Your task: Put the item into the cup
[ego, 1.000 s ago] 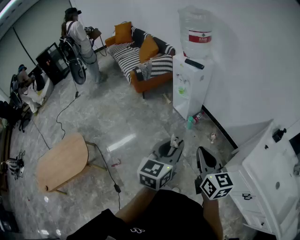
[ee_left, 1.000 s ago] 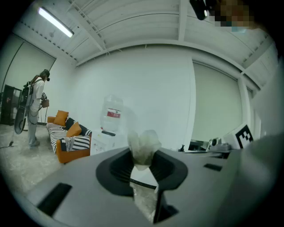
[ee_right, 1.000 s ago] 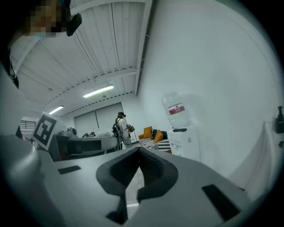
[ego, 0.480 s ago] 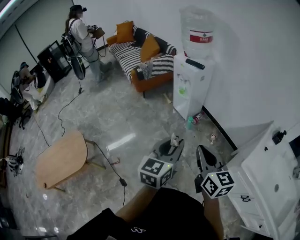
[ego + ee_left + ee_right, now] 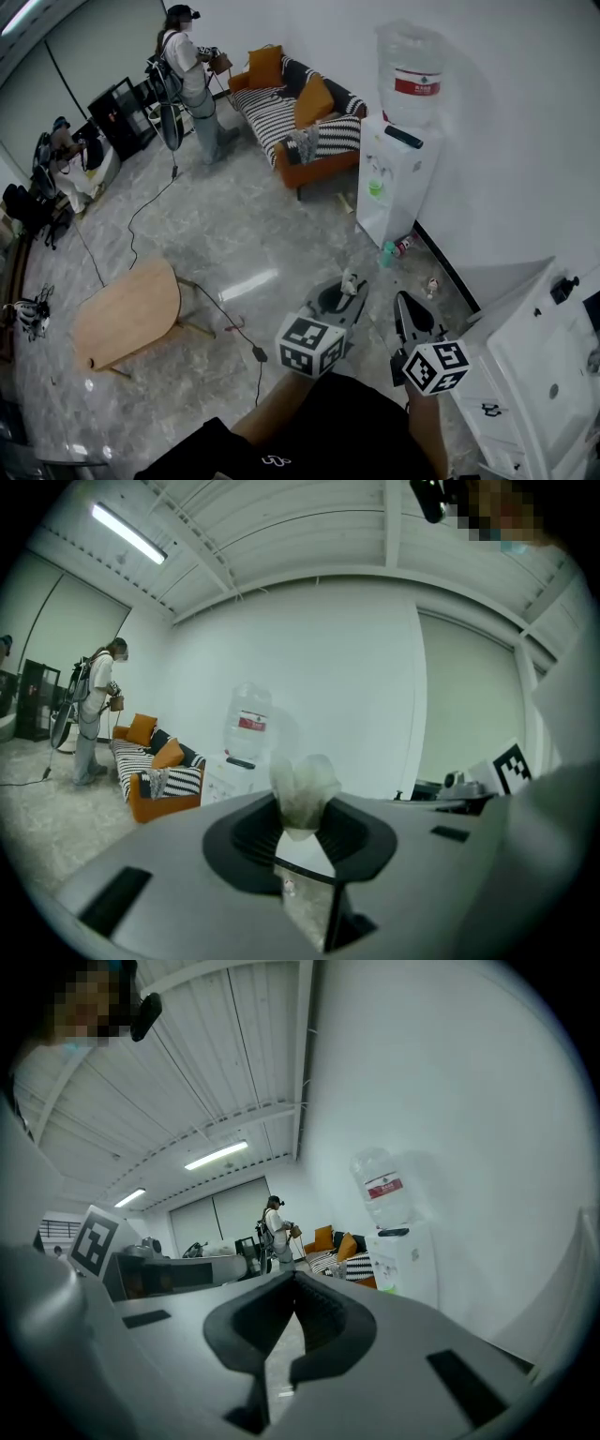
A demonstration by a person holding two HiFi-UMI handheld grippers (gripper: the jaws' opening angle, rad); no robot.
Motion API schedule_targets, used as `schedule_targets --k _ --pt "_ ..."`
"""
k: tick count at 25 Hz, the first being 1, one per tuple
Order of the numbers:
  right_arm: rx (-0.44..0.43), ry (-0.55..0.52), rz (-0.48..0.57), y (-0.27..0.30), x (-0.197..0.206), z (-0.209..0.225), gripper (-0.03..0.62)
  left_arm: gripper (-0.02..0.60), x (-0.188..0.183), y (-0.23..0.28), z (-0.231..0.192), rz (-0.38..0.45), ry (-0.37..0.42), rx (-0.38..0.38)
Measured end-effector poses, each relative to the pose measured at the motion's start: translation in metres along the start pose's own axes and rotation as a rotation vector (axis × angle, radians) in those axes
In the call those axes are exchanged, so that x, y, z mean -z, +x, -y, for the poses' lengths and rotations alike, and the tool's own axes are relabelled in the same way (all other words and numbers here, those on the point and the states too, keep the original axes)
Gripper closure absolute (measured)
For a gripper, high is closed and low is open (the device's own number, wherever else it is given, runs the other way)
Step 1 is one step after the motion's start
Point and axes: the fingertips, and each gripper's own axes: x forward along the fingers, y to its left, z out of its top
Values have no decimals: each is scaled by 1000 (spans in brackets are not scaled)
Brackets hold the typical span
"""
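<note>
My left gripper (image 5: 349, 284) is held out over the marble floor, shut on a small pale, crumpled pouch (image 5: 348, 279). In the left gripper view the pouch (image 5: 302, 789) stands up between the dark pads of that gripper (image 5: 301, 819), pinched at its lower end. To its right, my right gripper (image 5: 404, 304) points the same way; in its own view the right gripper (image 5: 296, 1284) has its jaws together with nothing between them. A small green thing (image 5: 375, 188) sits in the niche of the water dispenser (image 5: 398, 178); I cannot tell what it is.
A white cabinet (image 5: 539, 361) stands close at the right. A low wooden table (image 5: 127, 314) is at the left, with a cable (image 5: 230, 323) running beside it. An orange striped sofa (image 5: 295, 117) and a standing person (image 5: 192, 80) are far back. A teal bottle (image 5: 387, 253) lies by the dispenser.
The head view has swung a little, so the room sits lower and further right. The person at the back has stepped toward the sofa. Both grippers keep their places.
</note>
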Motion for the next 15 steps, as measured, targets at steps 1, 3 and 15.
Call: schedule_targets --k 1,3,15 --pt "-5 -2 -4 3 1 -1 585 492 0 0 -2 0 -4 -1" --pt "-12 -1 -17 7 4 0 585 492 2 2 -7 -6 -19 -1" --pt "108 -21 28 54 -20 64 585 492 -7 73 -58 -9 -55 42"
